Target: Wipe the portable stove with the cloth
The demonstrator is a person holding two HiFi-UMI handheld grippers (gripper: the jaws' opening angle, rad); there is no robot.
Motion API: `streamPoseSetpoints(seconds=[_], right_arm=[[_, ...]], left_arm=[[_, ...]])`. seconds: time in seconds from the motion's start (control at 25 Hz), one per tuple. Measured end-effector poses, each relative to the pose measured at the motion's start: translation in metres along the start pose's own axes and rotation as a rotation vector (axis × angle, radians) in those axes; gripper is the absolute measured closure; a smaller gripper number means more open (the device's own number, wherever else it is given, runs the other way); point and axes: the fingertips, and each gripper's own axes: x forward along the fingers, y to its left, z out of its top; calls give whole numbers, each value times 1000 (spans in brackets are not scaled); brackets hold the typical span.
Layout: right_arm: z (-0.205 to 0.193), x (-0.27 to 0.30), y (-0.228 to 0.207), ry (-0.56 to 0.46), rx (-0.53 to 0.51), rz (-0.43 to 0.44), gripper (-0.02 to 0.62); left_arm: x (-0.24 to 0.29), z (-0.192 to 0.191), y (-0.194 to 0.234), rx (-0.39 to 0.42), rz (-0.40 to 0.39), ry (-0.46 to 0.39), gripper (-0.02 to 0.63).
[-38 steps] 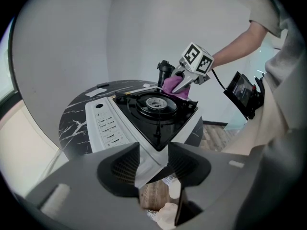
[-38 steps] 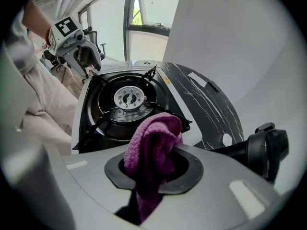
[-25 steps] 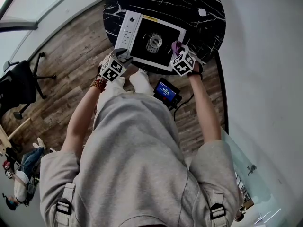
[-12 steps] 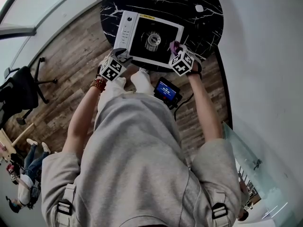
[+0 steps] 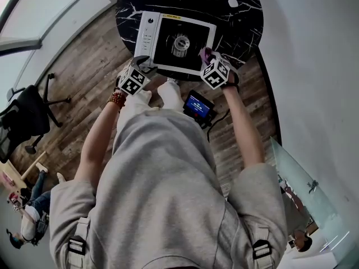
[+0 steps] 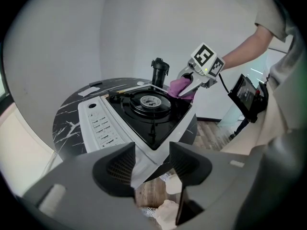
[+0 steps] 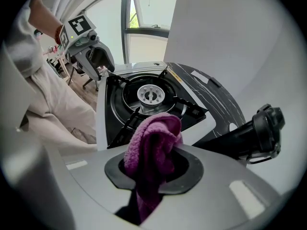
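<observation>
on the round black marble-patterned table (image 5: 241, 27), the white portable stove with a black top and silver burner (image 5: 168, 54) lies at the near edge, just in front of the person. the right gripper (image 7: 154, 169) is clenched on the bunched purple cloth (image 7: 152, 145), held at the stove's near right edge; contact cannot be told. the left gripper (image 6: 152, 164) sits at the stove's near left corner, jaws released, the white corner between them.

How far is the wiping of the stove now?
Done: the right gripper is shut on the cloth. In hand: the cloth is at one stove corner; the left gripper stands open around another corner. Left: apparently the black top and white panel.
</observation>
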Motion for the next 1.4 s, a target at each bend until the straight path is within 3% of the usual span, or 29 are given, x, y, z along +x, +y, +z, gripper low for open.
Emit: streamPoseSetpoints(seconds=[1.4], right_arm=[[-14,-10,31,-65,183,9,509]], left_arm=[[-3,3,-8,121,-98,39,380]])
